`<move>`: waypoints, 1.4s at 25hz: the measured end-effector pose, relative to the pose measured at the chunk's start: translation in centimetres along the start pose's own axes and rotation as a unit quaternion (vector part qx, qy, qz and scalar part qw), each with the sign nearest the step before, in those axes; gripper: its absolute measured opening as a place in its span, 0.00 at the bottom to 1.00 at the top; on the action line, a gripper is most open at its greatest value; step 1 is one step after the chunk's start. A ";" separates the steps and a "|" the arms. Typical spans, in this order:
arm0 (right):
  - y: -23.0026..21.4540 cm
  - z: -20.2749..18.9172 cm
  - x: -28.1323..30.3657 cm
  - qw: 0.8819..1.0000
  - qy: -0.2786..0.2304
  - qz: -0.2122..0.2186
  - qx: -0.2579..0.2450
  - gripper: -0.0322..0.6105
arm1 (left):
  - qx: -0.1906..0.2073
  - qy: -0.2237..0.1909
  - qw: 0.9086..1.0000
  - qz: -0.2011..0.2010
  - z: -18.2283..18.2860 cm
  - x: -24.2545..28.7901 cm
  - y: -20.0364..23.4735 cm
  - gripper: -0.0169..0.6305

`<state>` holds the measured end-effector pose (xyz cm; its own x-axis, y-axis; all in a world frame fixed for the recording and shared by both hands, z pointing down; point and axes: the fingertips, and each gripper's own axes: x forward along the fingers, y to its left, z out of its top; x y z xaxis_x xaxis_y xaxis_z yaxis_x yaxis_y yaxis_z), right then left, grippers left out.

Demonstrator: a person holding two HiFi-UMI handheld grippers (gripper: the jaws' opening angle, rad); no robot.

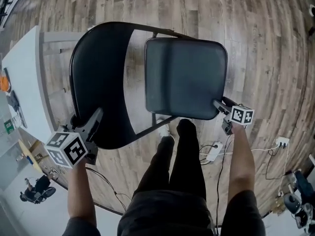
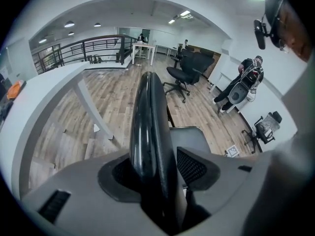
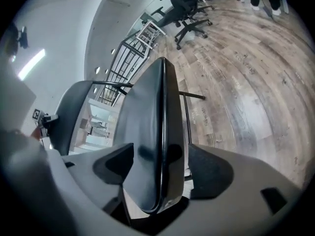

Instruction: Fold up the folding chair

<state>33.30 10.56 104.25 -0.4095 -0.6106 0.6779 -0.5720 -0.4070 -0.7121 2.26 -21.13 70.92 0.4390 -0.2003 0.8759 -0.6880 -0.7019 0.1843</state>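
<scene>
Folding chair [image 1: 172, 58]: backrest [image 1: 101, 77] rim clamped in left gripper [image 1: 96, 116]; right gripper [image 1: 220, 105], jaws wide apart, straddles seat [image 3: 152, 132] corner.

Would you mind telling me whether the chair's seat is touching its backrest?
Apart. The head view shows a strip of wood floor between the seat and the backrest along their facing edges.

Grey-brown wood-plank floor [image 1: 256, 48] throughout. White table [image 1: 27, 82] at the left edge. Black office chairs [image 2: 184, 73] farther back, black metal railing [image 2: 83, 48] beyond. White walls; ceiling lights [image 2: 69, 24] lit. White power strip [image 1: 215, 152] with cables on the floor.
</scene>
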 end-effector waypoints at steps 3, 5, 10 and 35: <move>-0.3 0.0 1.3 0.999 0.013 0.038 0.036 0.56 | 0.005 0.007 1.000 0.002 0.0 0.3 0.3 0.38; -0.2 -0.1 2.0 0.997 0.025 0.063 0.047 0.56 | 0.010 0.012 1.000 0.003 -0.1 0.6 0.3 0.38; 0.6 -0.3 3.3 0.992 0.047 0.111 0.037 0.57 | 0.020 0.021 1.000 0.000 -0.4 0.8 0.2 0.36; 8.8 0.7 0.7 0.985 0.083 0.145 0.034 0.57 | -0.017 0.007 0.999 -0.045 2.8 -4.4 -4.3 0.17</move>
<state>28.51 6.07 98.30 -0.6621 -0.5908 0.4611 -0.3677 -0.2799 -0.8868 4.89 -19.19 65.04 0.4921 -0.1276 0.8611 -0.6653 -0.6931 0.2775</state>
